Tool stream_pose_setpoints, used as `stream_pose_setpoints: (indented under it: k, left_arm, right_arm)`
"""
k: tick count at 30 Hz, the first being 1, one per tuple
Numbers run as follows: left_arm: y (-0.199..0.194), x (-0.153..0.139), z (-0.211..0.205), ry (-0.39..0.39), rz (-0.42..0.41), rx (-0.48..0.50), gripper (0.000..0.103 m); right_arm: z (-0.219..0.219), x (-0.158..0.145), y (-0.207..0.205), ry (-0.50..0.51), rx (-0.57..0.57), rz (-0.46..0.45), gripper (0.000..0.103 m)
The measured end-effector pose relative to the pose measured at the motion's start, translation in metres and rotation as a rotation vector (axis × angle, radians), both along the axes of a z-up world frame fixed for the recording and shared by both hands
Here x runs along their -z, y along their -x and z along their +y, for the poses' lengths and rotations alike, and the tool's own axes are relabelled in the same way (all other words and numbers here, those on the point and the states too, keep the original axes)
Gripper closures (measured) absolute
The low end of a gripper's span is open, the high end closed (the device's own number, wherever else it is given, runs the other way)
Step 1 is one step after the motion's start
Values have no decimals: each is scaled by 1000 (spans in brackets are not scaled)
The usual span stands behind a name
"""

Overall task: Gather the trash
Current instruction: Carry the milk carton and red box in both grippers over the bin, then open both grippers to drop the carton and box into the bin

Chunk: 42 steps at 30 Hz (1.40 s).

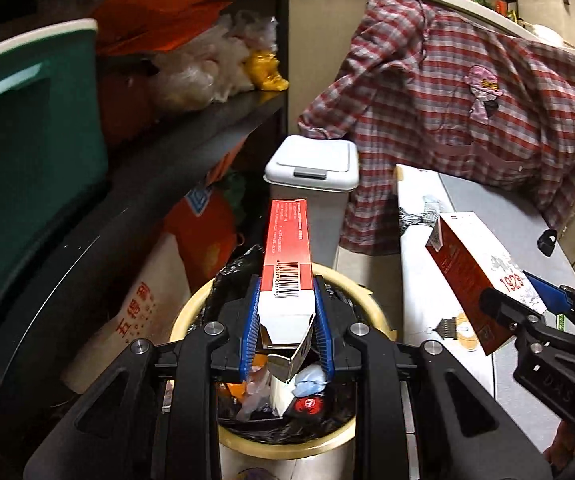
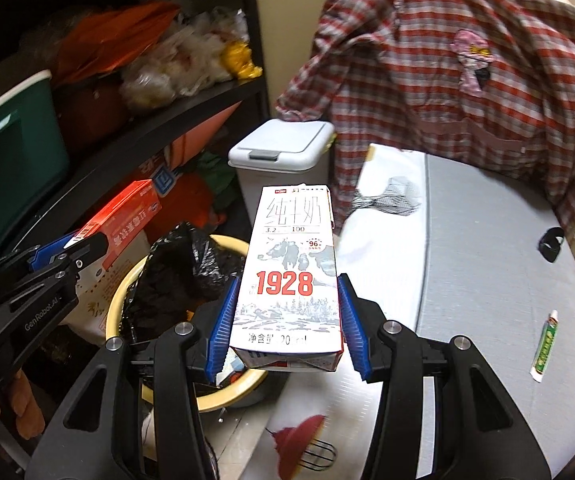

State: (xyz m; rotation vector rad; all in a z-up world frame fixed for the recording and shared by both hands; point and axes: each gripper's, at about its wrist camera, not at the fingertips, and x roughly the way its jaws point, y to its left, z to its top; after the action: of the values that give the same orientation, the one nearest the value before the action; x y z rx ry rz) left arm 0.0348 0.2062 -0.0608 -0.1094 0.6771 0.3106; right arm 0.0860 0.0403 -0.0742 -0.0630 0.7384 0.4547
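Observation:
My left gripper point(image 1: 285, 300) is shut on a long red and white box point(image 1: 289, 248), held over a yellow-rimmed trash bin point(image 1: 371, 304) lined with a black bag and holding trash. The box point(image 2: 123, 220) and left gripper point(image 2: 75, 246) also show in the right wrist view, above the bin point(image 2: 123, 292). My right gripper point(image 2: 285, 312) is shut on a white milk carton marked 1928 point(image 2: 291, 272), held at the table edge beside the bin. The carton point(image 1: 475, 276) and right gripper point(image 1: 527, 296) show in the left wrist view.
A white lidded bin point(image 1: 311, 168) stands behind the yellow one. A dark shelf point(image 1: 191, 128) with bags and a green tub point(image 1: 27, 152) is at left. A grey table point(image 2: 487, 260) holds a small tube point(image 2: 543, 348), a black clip point(image 2: 550, 243) and a plaid shirt point(image 2: 467, 68).

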Motion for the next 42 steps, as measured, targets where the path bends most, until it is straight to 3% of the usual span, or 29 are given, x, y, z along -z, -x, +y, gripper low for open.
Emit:
stream_pose_setpoints:
  k: [14,32,33,34,35,36,42]
  left_arm:
    - [-4,21,39,49,71,-63,78]
    - [-15,38,53,24,127,-113,76]
    - [-15,38,53,16,129,-119,72]
    - [-15,38,53,3,133,-133,50]
    - [-13,37,53,-10,126,-152,27]
    - [-11,36,54,-24,114,-172,17]
    - [-10,35,58,-26,122,-185,16]
  right_arm:
    - [57,19,-8,28,-83,35,54]
    - [73,34,-19,22,-101,81,54]
    - [73,33,-20,20,-100,81,52]
    - [74,33,-20,14,-100,81,52]
    - [74,33,-21,13,-100,82,44]
    - [74,32,-21,14,-98,81,36]
    - [70,30,-17,8,-91,77,33]
